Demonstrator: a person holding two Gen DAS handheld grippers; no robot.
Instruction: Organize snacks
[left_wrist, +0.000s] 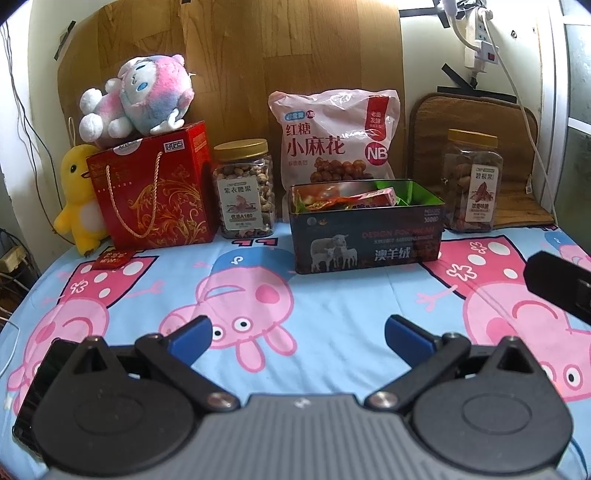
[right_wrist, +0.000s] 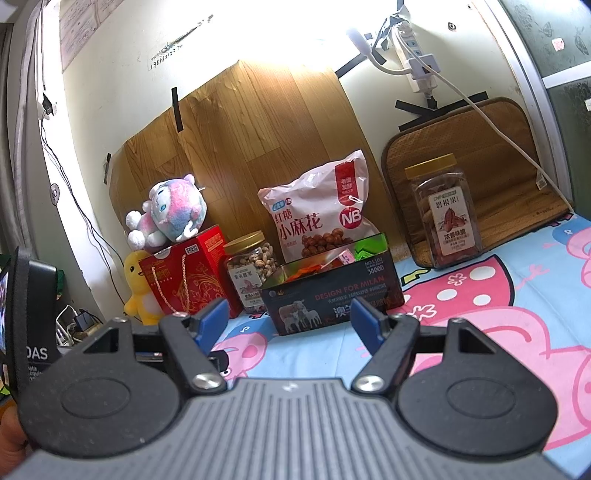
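A dark open tin box (left_wrist: 369, 240) (right_wrist: 332, 299) with sheep on its front stands mid-table and holds several snack packets (left_wrist: 351, 199). Behind it leans a pink snack bag (left_wrist: 334, 136) (right_wrist: 317, 214). A nut jar with a gold lid (left_wrist: 245, 188) (right_wrist: 253, 269) stands to its left, a second jar (left_wrist: 472, 181) (right_wrist: 445, 214) to its right. A small red packet (left_wrist: 112, 258) lies on the cloth at the left. My left gripper (left_wrist: 297, 338) is open and empty, hovering over the cloth in front of the tin. My right gripper (right_wrist: 290, 321) is open and empty, also short of the tin.
A red gift box (left_wrist: 155, 188) (right_wrist: 188, 280) with a pink plush toy (left_wrist: 140, 96) on top stands at the back left, beside a yellow duck plush (left_wrist: 79, 195). The Peppa Pig cloth (left_wrist: 332, 295) covers the table. The right gripper's body (left_wrist: 557, 284) shows at the right edge.
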